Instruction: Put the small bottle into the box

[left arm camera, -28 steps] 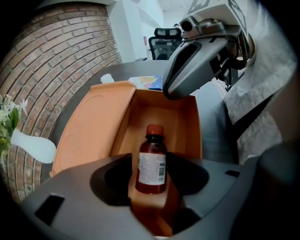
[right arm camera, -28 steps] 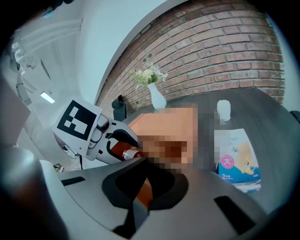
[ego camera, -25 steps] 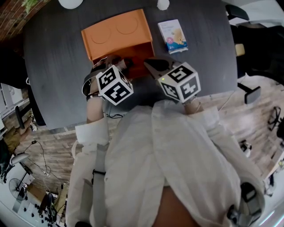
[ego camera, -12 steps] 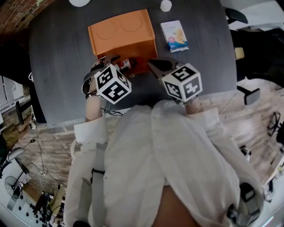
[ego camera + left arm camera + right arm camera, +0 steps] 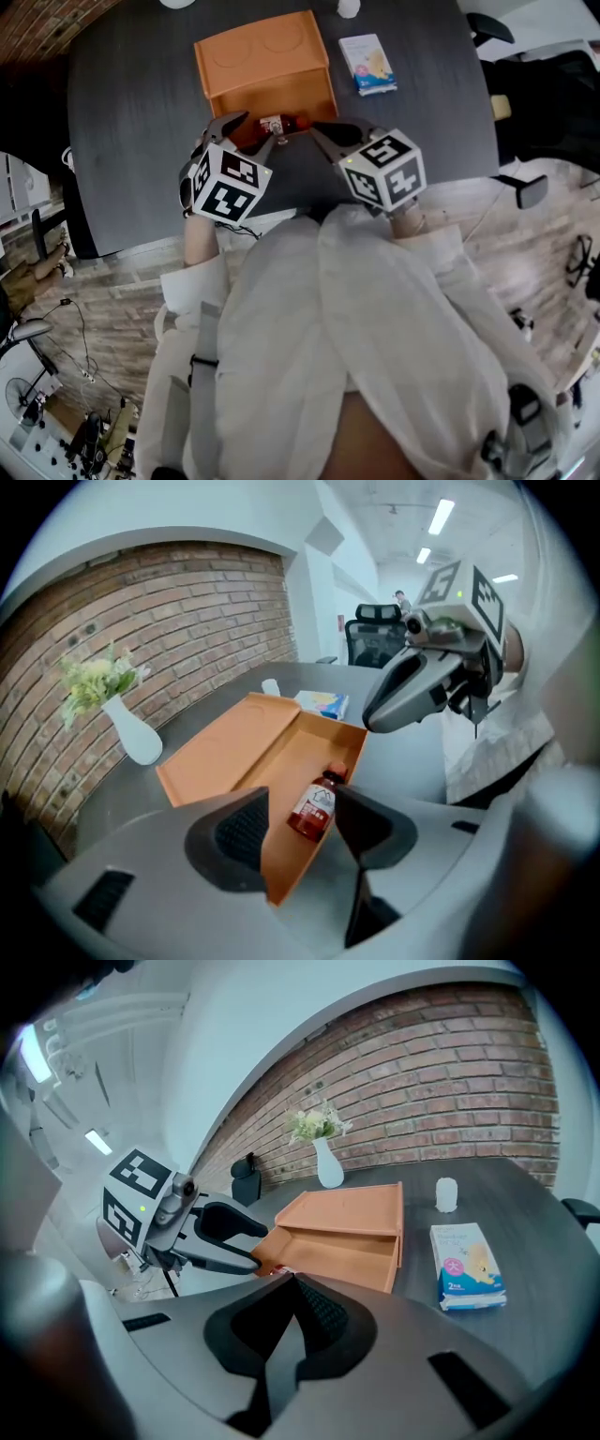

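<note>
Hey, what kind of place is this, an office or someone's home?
Most likely an office or studio. A black swivel chair stands beyond the dark table, strip lights run along a white ceiling, and a brick wall backs the table.

The box is orange all over. The small bottle is dark red with a red cap and a white and red label. The table is dark grey. The left gripper and the right gripper are grey, and the cube on each has black and white squares. By the table's far edge, the vase is white and the packet is white and blue.
</note>
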Demonstrator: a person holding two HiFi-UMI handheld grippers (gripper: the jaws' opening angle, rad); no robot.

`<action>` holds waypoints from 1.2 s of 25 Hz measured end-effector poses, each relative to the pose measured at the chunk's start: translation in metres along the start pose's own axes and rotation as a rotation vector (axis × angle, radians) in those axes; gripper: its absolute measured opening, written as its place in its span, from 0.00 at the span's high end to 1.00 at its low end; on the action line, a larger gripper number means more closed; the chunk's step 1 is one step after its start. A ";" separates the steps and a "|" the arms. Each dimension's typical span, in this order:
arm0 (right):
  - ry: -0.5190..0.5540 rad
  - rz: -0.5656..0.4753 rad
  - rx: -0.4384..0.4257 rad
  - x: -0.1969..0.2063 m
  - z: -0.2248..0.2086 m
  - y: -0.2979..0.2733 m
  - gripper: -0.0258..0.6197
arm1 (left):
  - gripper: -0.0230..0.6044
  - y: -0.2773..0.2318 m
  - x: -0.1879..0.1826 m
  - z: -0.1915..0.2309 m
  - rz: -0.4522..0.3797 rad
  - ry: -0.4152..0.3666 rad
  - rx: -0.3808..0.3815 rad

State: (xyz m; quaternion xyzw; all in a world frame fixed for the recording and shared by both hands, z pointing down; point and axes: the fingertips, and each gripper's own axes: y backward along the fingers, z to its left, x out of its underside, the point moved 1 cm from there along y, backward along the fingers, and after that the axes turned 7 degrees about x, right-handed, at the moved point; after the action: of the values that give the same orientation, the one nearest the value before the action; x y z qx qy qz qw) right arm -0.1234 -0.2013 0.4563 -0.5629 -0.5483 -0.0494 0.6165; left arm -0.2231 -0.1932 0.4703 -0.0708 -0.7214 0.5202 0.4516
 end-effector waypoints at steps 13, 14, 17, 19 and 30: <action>0.046 -0.091 0.043 0.001 0.039 0.019 0.96 | 0.61 0.056 0.000 -0.038 -0.296 0.261 0.028; 0.044 -0.108 0.052 -0.001 0.041 0.021 0.96 | 0.61 0.059 0.001 -0.039 -0.321 0.290 0.020; 0.050 -0.142 0.070 -0.002 0.050 0.024 0.96 | 0.62 0.065 0.008 -0.042 -0.373 0.359 -0.014; 0.059 -0.151 0.077 -0.001 0.057 0.025 0.96 | 0.64 0.069 0.013 -0.044 -0.399 0.387 -0.031; 0.092 -0.150 0.067 0.020 0.090 0.029 0.96 | 0.92 0.072 0.029 -0.078 -0.450 0.418 -0.031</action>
State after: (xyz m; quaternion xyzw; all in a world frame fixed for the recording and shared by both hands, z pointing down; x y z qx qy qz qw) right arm -0.1520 -0.1120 0.4310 -0.4964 -0.5613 -0.1026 0.6542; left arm -0.2097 -0.0907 0.4324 -0.0217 -0.6184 0.3702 0.6928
